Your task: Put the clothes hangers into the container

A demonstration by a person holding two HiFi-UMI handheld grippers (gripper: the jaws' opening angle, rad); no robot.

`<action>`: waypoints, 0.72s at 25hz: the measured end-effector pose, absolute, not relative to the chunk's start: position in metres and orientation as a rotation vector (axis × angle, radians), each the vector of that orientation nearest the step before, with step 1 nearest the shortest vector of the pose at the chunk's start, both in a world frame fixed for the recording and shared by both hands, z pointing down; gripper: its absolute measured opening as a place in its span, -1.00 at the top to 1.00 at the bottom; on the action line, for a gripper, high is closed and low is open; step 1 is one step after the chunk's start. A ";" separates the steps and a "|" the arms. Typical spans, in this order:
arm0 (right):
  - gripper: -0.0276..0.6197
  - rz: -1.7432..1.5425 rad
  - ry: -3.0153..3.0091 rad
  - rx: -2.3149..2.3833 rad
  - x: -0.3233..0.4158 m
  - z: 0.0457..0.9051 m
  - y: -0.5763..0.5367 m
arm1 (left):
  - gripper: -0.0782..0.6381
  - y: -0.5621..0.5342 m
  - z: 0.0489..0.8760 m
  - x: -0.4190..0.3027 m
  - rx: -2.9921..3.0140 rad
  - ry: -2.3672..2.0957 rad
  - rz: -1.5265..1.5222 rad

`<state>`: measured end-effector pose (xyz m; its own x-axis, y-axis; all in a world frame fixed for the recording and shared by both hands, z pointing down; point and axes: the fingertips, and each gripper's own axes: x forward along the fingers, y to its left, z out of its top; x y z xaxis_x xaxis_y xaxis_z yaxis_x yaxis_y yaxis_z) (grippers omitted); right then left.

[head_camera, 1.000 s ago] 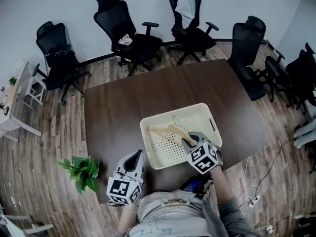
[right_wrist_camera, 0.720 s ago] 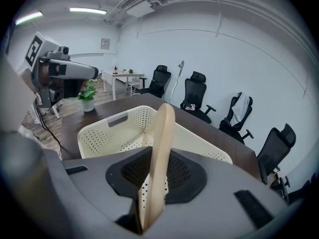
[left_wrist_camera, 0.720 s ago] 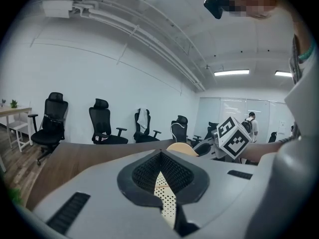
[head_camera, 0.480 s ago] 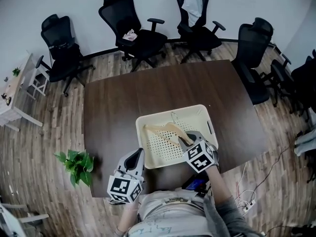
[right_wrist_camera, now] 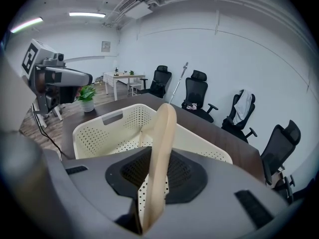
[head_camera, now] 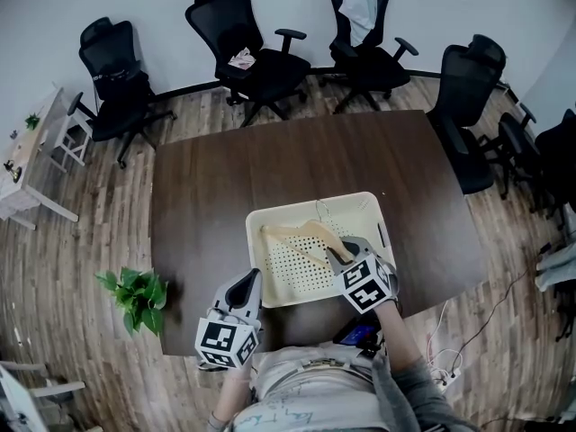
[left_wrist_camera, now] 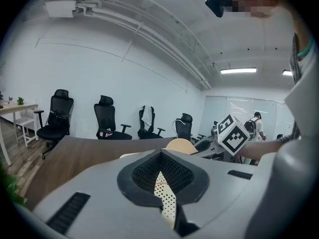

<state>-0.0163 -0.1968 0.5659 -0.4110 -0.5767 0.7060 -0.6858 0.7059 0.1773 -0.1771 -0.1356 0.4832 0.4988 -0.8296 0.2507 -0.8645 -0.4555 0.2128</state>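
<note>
A cream perforated basket (head_camera: 369,212) stands on the dark brown table (head_camera: 207,196), near its front edge. A pale wooden hanger (head_camera: 297,234) lies tilted over the basket's inside, its metal hook toward the far wall. My right gripper (head_camera: 337,257) is shut on the hanger's near arm; in the right gripper view the hanger (right_wrist_camera: 162,148) stands between the jaws of the right gripper (right_wrist_camera: 154,183), above the basket (right_wrist_camera: 99,128). My left gripper (head_camera: 247,284) hovers by the basket's front left corner. The left gripper (left_wrist_camera: 162,183) is shut and holds nothing.
Several black office chairs (head_camera: 247,48) stand round the far and right sides of the table. A potted plant (head_camera: 135,297) sits on the floor at the left, a white side table (head_camera: 27,165) further left. Cables and a power strip (head_camera: 454,360) lie at the right.
The left gripper has edged slightly toward the basket's front left corner. The right gripper keeps the hanger in much the same place over the basket.
</note>
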 end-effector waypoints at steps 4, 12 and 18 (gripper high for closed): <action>0.66 0.177 -2.120 0.963 -0.013 0.568 -0.199 | 0.75 -0.137 0.485 -0.172 2.440 -1.410 0.172; 0.64 0.186 -2.107 0.975 -0.007 0.571 -0.207 | 0.75 -0.139 0.489 -0.163 2.446 -1.385 0.181; 0.63 0.182 -2.084 0.988 0.000 0.575 -0.214 | 0.75 -0.141 0.490 -0.159 2.449 -1.379 0.183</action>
